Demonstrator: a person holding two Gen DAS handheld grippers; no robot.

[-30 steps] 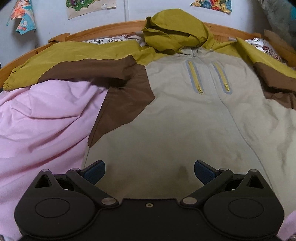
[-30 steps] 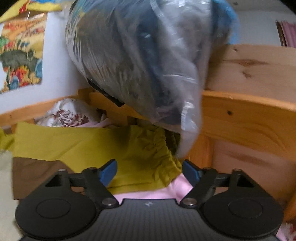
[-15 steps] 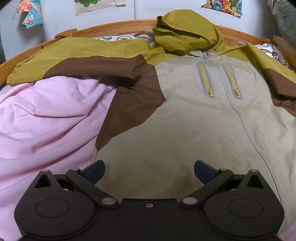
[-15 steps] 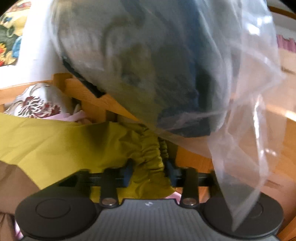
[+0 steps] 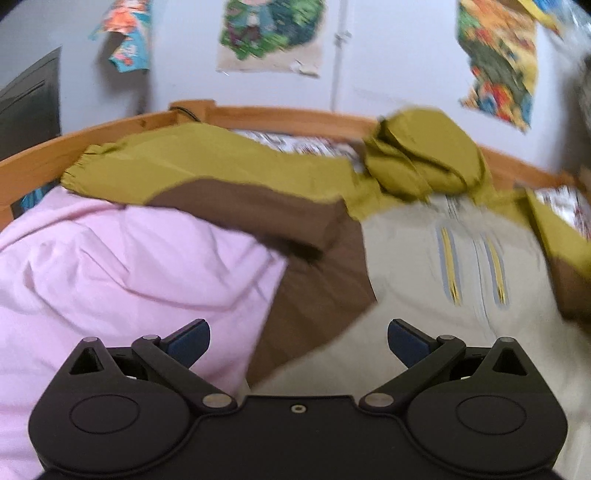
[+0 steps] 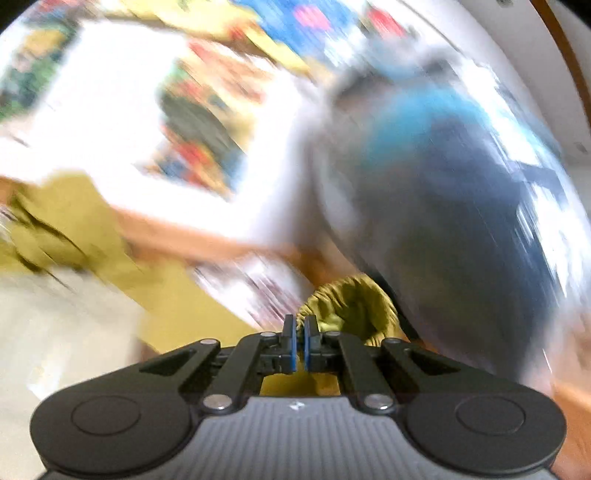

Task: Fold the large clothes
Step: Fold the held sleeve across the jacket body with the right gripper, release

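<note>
A large hooded jacket (image 5: 424, 295), beige with brown and olive panels, lies face up on a pink sheet (image 5: 110, 266). Its hood (image 5: 424, 155) is at the far side and its left sleeve (image 5: 207, 177) stretches out to the left. My left gripper (image 5: 298, 338) is open and empty, hovering over the jacket's left edge. My right gripper (image 6: 300, 341) is shut on the olive elastic cuff (image 6: 351, 306) of the other sleeve and holds it lifted. The right wrist view is motion-blurred.
A wooden bed frame (image 5: 295, 112) curves round the far side, with posters (image 5: 273, 33) on the white wall behind. A bulky dark bundle in clear plastic (image 6: 461, 221) hangs close on the right. A patterned pillow (image 5: 306, 146) lies under the hood.
My right gripper closed on the sleeve cuff and is swinging it up and leftward. My left gripper has shifted left, from over the jacket's hem to its left edge, still open.
</note>
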